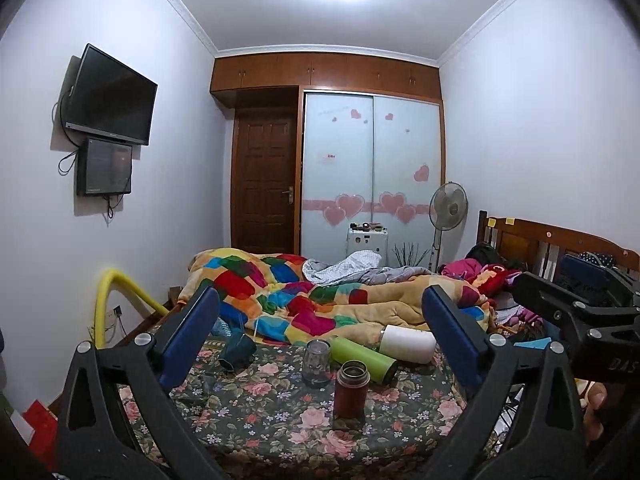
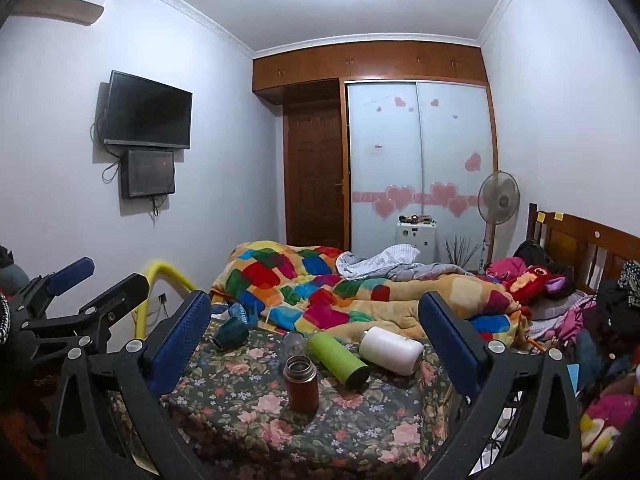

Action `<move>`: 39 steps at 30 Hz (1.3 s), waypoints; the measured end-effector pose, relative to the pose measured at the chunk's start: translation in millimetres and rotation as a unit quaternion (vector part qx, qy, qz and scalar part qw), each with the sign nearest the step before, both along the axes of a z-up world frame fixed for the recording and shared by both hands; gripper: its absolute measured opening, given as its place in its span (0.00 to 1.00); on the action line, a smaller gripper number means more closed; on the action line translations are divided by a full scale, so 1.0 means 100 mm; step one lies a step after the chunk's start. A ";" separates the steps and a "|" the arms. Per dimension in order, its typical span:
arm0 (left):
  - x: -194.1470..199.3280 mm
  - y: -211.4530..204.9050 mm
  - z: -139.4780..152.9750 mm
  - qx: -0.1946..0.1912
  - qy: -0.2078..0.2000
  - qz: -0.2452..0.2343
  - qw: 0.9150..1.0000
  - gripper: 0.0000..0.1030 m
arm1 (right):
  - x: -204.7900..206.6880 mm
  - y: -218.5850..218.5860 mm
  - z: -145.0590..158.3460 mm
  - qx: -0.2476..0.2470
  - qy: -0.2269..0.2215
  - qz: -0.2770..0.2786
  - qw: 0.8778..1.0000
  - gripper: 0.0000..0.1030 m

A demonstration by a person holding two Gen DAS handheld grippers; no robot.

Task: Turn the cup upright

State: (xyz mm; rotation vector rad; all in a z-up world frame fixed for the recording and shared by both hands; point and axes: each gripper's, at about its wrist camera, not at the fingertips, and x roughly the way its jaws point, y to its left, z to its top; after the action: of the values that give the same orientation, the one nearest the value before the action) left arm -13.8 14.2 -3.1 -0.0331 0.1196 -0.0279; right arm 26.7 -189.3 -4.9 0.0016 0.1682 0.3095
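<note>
On the floral cloth [image 1: 256,412] [image 2: 240,404] several cups stand or lie. A red-brown flask [image 1: 351,390] [image 2: 301,383] stands upright, open-topped. A clear glass jar [image 1: 316,363] [image 2: 293,344] stands behind it. A green cup [image 1: 363,359] [image 2: 339,360] lies on its side. A white cup [image 1: 407,343] [image 2: 391,350] lies on its side to its right. A dark teal mug [image 1: 237,352] [image 2: 231,333] lies tipped at the left. My left gripper [image 1: 320,316] is open and empty, held back from the cups. My right gripper [image 2: 314,316] is open and empty too.
A colourful patchwork quilt [image 1: 304,296] [image 2: 320,292] lies heaped behind the cloth. Clothes and a wooden headboard [image 1: 560,244] are at the right. A yellow tube [image 1: 116,292] stands at the left. A fan [image 1: 448,208], wardrobe and door are at the far wall.
</note>
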 end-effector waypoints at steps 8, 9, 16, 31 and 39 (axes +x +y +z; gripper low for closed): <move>0.04 0.00 -0.03 -0.002 0.007 -0.004 1.000 0.99 | -0.03 -0.01 -0.02 -0.002 0.005 -0.004 1.000 1.00; 0.05 0.00 -0.04 -0.002 0.008 -0.005 1.000 0.99 | -0.03 -0.02 -0.02 -0.002 0.007 -0.004 1.000 1.00; 0.08 -0.02 -0.07 0.002 0.011 -0.002 1.000 0.99 | -0.02 -0.05 -0.03 -0.001 0.017 -0.007 1.000 1.00; 0.13 -0.01 -0.10 -0.002 0.020 -0.006 1.000 0.99 | -0.01 -0.06 -0.02 0.001 0.019 -0.008 1.000 1.00; 0.16 -0.01 -0.13 -0.007 0.025 -0.006 1.000 1.00 | 0.00 -0.07 -0.03 0.000 0.022 -0.008 1.000 1.00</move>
State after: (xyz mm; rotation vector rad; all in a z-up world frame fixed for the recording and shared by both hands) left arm 2.0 13.6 -15.7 -0.0462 0.1696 -0.0393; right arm 26.4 -196.6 -7.9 0.0100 0.2124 0.2926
